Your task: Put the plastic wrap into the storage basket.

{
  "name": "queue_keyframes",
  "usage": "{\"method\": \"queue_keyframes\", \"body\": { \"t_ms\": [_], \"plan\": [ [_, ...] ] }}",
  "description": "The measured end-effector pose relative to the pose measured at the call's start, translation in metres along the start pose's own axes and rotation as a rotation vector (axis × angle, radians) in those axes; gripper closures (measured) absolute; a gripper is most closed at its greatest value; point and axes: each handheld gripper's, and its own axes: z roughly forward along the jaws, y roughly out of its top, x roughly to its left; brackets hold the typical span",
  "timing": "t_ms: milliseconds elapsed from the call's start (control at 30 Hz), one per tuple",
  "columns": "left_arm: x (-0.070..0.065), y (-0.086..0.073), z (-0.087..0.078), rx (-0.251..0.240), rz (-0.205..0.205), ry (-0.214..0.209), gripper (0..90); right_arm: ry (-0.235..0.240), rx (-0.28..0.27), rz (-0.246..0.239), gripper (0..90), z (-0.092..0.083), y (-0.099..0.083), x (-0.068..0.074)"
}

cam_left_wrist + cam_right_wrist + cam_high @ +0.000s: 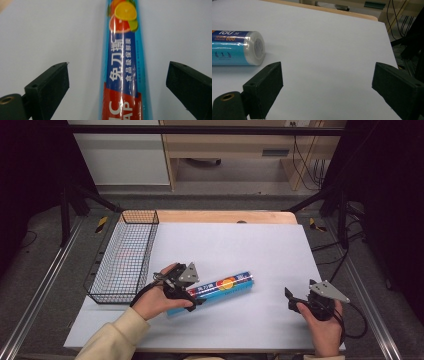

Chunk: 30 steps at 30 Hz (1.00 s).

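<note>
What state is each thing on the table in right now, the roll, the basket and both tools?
Cling film roll: lying flat on the white table, still wrapped, between the left tool's jaws but not gripped.
Wire basket: upright at the table's left edge, apparently empty.
Left tool: open, jaws straddling the roll with gaps on both sides.
Right tool: open, nothing between its jaws, apart from the roll.

The cling-film roll (220, 290) lay near the middle of the surface (240, 245). The wire basket (122, 257) stood at the surface's left edge, left of the roll. The left gripper (192, 301) straddled the roll's near end; the right gripper (291, 299) sat well apart to its right.
</note>
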Motion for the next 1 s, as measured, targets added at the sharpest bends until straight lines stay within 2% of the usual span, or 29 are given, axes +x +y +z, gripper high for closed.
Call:
{"method": "queue_keyframes", "body": {
  "t_ms": [33,133,200,367,400,500,533,833,933,967,1000],
  "plan": [
    [0.000,0.000,0.000,0.000,0.000,0.000,5.0,0.000,0.000,0.000,10.1,0.000,0.000,0.000],
    [0.001,-0.005,0.013,0.067,0.026,-0.018,6.0,0.007,0.002,0.004,10.0,0.000,0.000,0.001],
    [0.004,-0.008,0.019,0.105,0.029,-0.038,7.8,0.010,0.007,0.005,9.8,0.001,0.000,0.001],
    [0.005,-0.008,0.024,0.115,0.021,-0.063,10.8,0.012,0.014,0.000,9.8,0.002,0.000,0.002],
    [0.005,-0.006,0.026,0.133,0.028,-0.071,11.8,0.012,0.014,-0.001,9.8,0.002,0.000,0.002],
    [0.006,-0.005,0.028,0.143,0.032,-0.081,13.7,0.017,0.018,0.002,9.8,0.002,0.000,0.002],
    [0.007,-0.004,0.028,0.160,0.044,-0.090,14.9,0.018,0.019,0.001,9.8,0.002,0.000,0.002],
    [0.006,0.000,0.038,0.228,0.041,-0.125,22.0,0.029,0.025,-0.005,9.9,0.003,0.000,0.004],
    [0.004,0.003,0.042,0.265,0.049,-0.142,23.6,0.032,0.025,-0.005,10.0,0.003,0.000,0.004],
    [0.004,0.003,0.042,0.265,0.049,-0.142,26.4,0.032,0.025,-0.005,10.0,0.003,0.000,0.004],
    [0.002,0.004,0.043,0.272,0.047,-0.160,29.1,0.033,0.025,-0.005,10.0,0.003,0.000,0.004]
  ]
}}
